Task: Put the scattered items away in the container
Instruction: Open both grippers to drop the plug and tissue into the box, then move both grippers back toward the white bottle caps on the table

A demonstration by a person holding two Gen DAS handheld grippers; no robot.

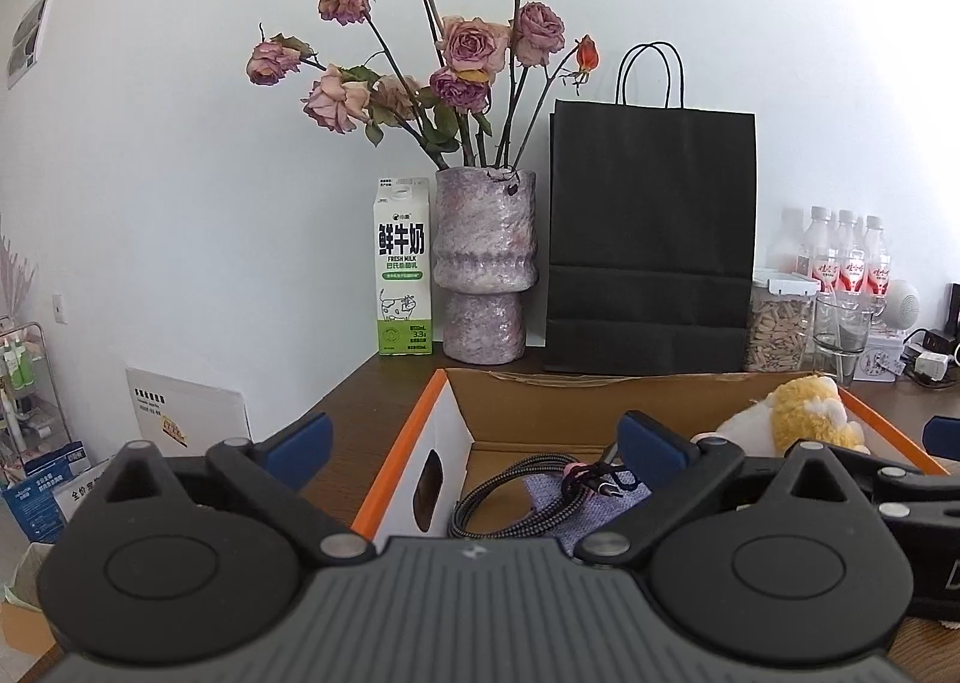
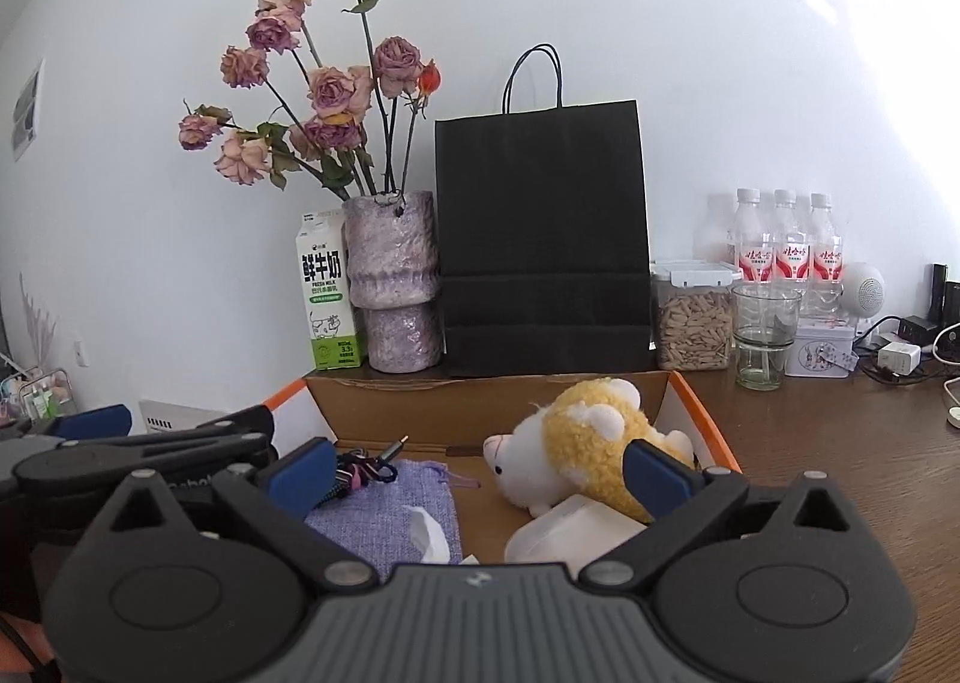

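- Dark wooden tabletop (image 2: 840,443) carries an orange-edged cardboard box (image 2: 699,401) just ahead of both grippers.
- Left gripper (image 1: 474,443) and right gripper (image 2: 480,473) gape wide, holding nothing.
- Yellow-and-white plush toy (image 2: 591,437), braided black cable (image 1: 498,497) and lilac woven pouch (image 2: 390,509) lie inside; withdraw upward, clear of the walls.

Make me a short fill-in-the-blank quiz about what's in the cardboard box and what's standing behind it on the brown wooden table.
1. The yellow and white plush toy lies inside the open cardboard ____.
2. The dried pink roses stand in a mottled purple ____.
3. Between that container and the clear jar of seeds stands a paper bag coloured ____.
4. The coiled braided cable rests partly on a woven pouch coloured ____.

Missing words: box; vase; black; lilac
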